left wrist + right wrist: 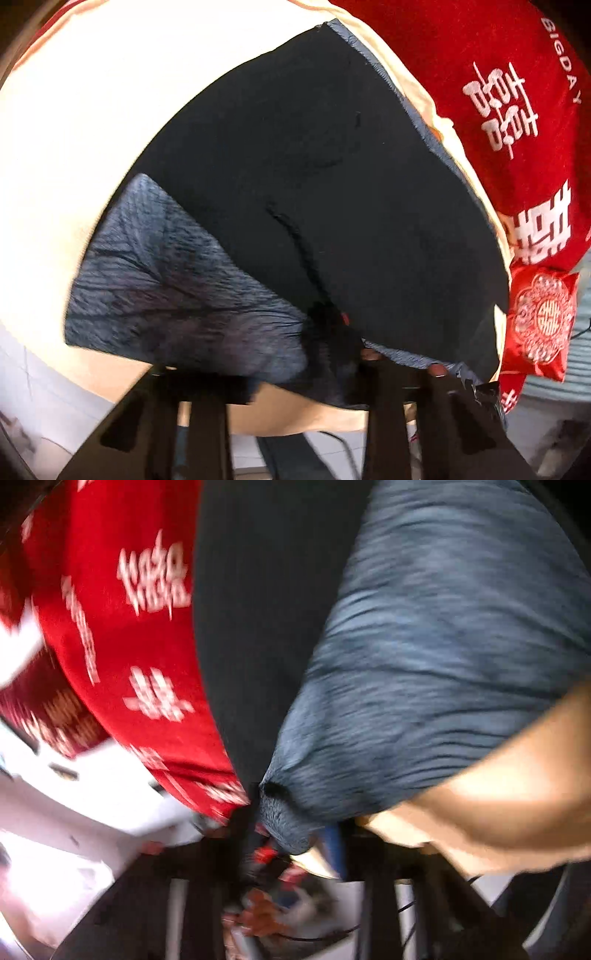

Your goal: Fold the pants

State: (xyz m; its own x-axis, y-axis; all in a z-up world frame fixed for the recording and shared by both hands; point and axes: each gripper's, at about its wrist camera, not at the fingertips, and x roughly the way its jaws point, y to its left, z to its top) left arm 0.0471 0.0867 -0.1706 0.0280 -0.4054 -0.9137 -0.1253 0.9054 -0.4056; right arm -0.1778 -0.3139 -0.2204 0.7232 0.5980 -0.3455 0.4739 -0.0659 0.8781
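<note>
Bed (74, 110), cream sheet, carrying all items listed; every place below is given relative to the pants.

Pants (314, 184), dark navy outside, ribbed blue-grey inside, spread across the middle of the bed; one blue-grey panel (166, 288) turned out at their lower left, a blue-grey hem showing along their upper right edge.

Red cover (498, 92), white embroidered characters, lies just beyond the pants' right edge.

Red pouch (539, 325), white floral emblem, sits at the pants' lower right corner, below the cover.

Left tool (299, 373), fingers drawn part-way together at the pants' near edge; whether the pads pinch the cloth cannot be told, the spot being dark.

Right tool (266, 834), view blurred; fingers closed together on a gathered bunch of the pants (424, 664), blue-grey side outward.
</note>
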